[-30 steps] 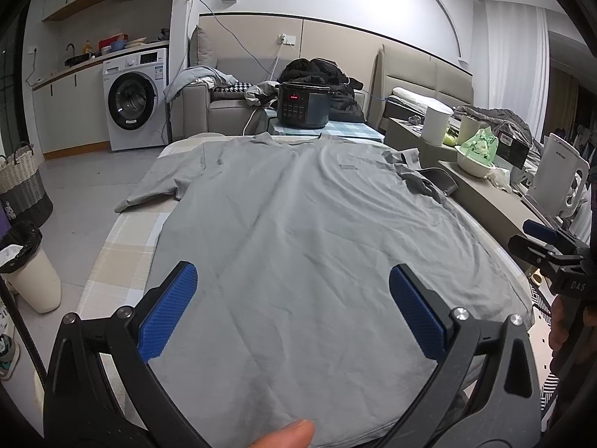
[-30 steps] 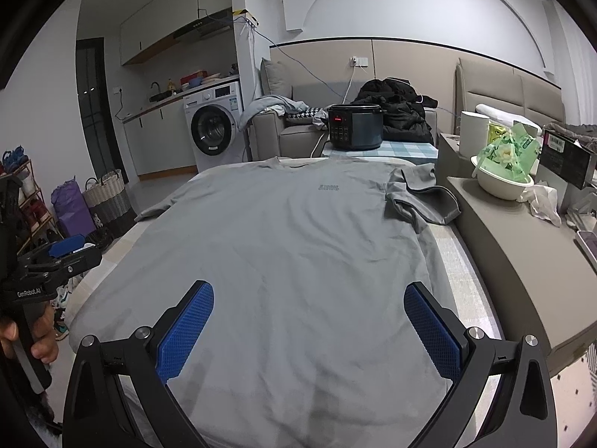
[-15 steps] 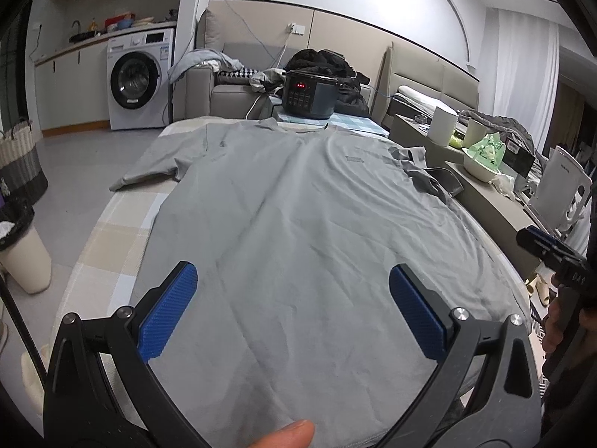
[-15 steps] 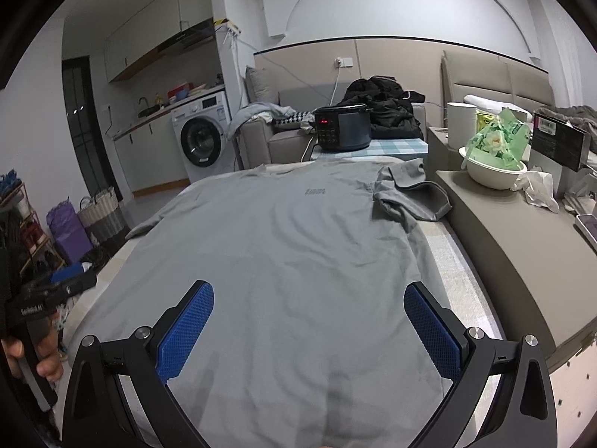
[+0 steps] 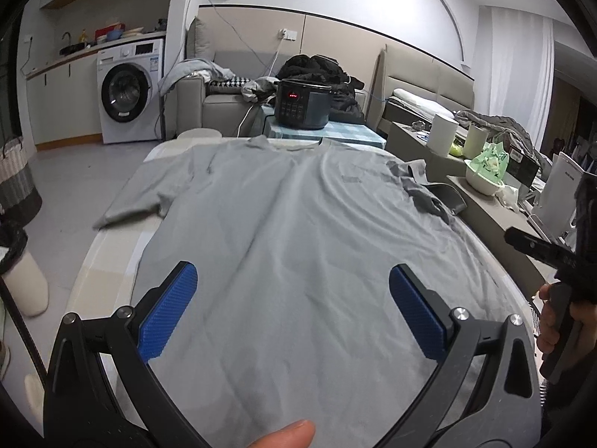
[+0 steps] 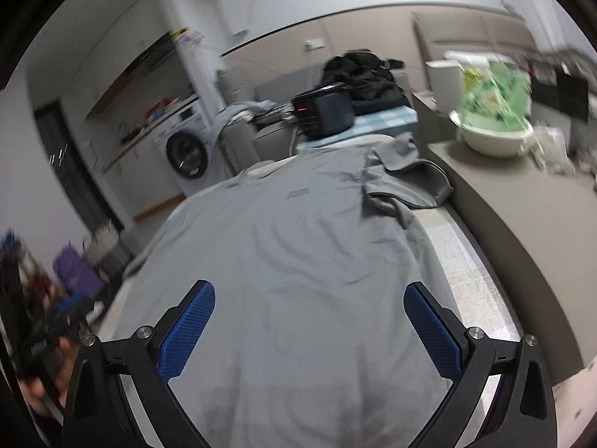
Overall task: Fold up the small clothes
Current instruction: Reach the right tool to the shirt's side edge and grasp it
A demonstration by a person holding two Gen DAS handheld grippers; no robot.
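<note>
- The bed (image 5: 108, 261) takes up most of both views, with a checked cover showing along its 9 o'clock edge in the left wrist view.
- A grey t-shirt (image 5: 298, 242) is spread flat on it, collar off at 12 o'clock, hem nearest the cameras. One sleeve lies out flat at about 10 o'clock; the other sleeve (image 6: 403, 183) is bunched and flipped over itself at 1 o'clock in the right wrist view, next to the grey side table (image 6: 522, 224).
- Left tongs (image 5: 291, 313) are spread wide with nothing between the blue pads, hovering over the hem area.
- Right tongs (image 6: 309, 328) are the same: wide open, empty, above the lower part of the shirt. That view is smeared, so fine detail is hard to read.
- Looks like no fold has been started.
- What could go wrong, as a guess: the crumpled sleeve at 1 o'clock gets folded in as is and leaves a lump; or the pads pinch the bed cover along with the thin fabric, or only the top layer, so the fold comes out crooked.
</note>
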